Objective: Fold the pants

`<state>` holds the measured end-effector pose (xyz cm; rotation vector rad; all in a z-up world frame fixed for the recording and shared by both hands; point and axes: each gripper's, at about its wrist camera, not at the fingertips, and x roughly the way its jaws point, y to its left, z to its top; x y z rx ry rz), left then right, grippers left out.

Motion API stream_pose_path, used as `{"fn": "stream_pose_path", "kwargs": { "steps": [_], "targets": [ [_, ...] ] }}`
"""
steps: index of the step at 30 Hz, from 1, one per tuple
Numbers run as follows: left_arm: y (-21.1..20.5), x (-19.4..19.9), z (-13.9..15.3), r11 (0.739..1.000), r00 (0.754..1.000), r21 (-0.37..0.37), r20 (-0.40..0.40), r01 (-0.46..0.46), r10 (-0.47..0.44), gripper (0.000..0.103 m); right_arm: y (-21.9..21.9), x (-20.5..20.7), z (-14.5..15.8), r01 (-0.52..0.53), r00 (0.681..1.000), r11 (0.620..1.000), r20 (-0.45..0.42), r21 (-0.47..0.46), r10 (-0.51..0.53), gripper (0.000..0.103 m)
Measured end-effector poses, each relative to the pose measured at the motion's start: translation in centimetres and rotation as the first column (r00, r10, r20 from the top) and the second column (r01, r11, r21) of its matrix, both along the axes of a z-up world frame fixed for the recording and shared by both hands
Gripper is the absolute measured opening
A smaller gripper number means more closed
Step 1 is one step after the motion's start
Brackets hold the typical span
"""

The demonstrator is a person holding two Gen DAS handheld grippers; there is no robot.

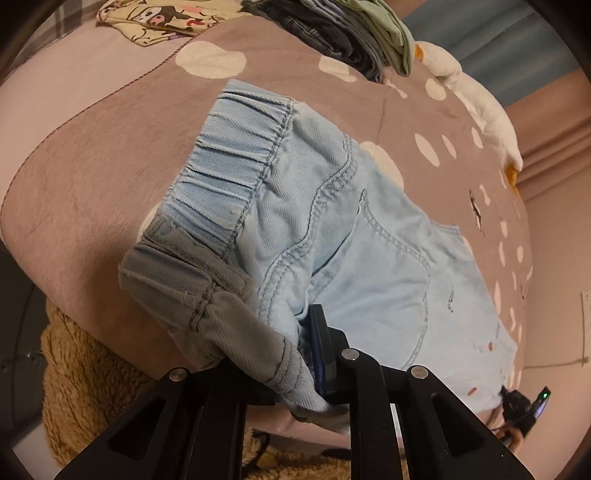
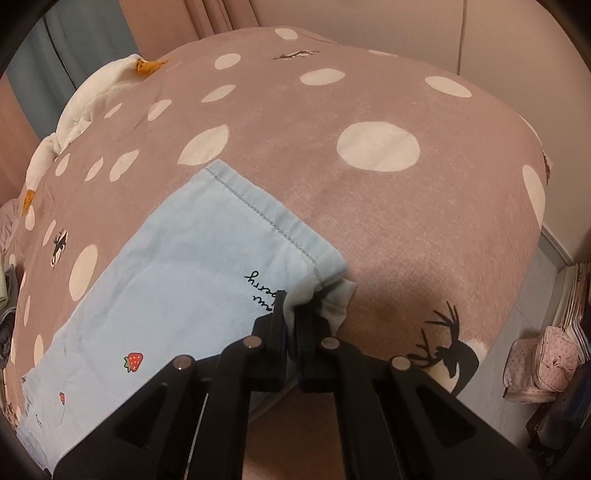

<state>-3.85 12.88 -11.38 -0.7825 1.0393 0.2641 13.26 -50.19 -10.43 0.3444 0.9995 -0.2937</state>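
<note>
Light blue denim pants (image 1: 332,229) lie on a brown bedspread with white dots (image 1: 92,177). In the left wrist view the elastic waistband (image 1: 229,162) faces up and my left gripper (image 1: 306,354) is shut on the near corner of the waist, lifting a fold of cloth. In the right wrist view the pants (image 2: 177,273) show the leg hem (image 2: 266,214), black script and a strawberry print (image 2: 133,361). My right gripper (image 2: 291,306) is shut on the near corner of the hem.
A stack of folded clothes (image 1: 354,40) sits at the far side of the bed, with a patterned cloth (image 1: 159,18) beside it. A white plush goose (image 2: 85,107) lies along the bed edge. A tan fuzzy rug (image 1: 85,376) and pink bags (image 2: 539,362) are on the floor.
</note>
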Motion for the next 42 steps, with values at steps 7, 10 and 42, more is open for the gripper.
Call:
{"fn": "stream_pose_path", "kwargs": {
  "steps": [7,10,42],
  "targets": [
    [0.19,-0.45,-0.06,1.0,1.0,0.005,0.014,-0.006,0.006,0.017,0.16,-0.16,-0.27,0.0,1.0,1.0,0.008,-0.012,0.0,0.001],
    [0.14,-0.32,0.19,1.0,1.0,0.018,0.001,0.014,-0.014,0.017,0.04,-0.2,-0.31,-0.002,1.0,1.0,0.018,-0.004,0.002,0.001],
    [0.53,0.51,-0.11,0.999,0.999,0.012,-0.014,0.052,-0.052,0.018,-0.19,-0.36,-0.45,-0.041,0.998,0.999,0.04,0.0,0.041,0.001]
  ]
}}
